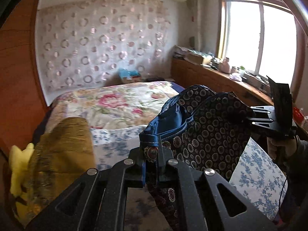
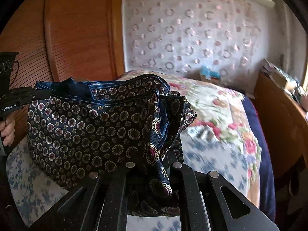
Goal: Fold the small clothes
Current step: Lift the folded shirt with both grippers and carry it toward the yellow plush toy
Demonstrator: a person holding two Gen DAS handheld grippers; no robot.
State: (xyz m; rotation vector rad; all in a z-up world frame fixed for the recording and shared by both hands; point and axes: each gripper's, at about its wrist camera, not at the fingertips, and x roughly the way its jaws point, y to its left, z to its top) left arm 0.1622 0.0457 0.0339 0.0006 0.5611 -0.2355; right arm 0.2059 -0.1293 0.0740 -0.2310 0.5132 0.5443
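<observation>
The left gripper has its jaws clamped on one end of a dark patterned garment, pinching the cloth at a blue stitched hem. The right gripper has its jaws closed on the opposite end, where the fabric bunches into folds between the fingers. The garment is dark navy with rows of small round medallions and a few larger maroon paisley shapes, with a plain blue lining showing along its upper edge. It hangs stretched between the two grippers, lifted above the bed. In the left wrist view, the right gripper appears beyond the garment, held by a person's hand.

The bed carries a floral quilt with pink roses over a blue-and-white flowered sheet. At the left side of the bed lie a mustard-brown cloth and a yellow plush toy. Behind the bed hangs a white curtain with pink rings; right of the bed stands a cluttered wooden counter beneath a bright window.
</observation>
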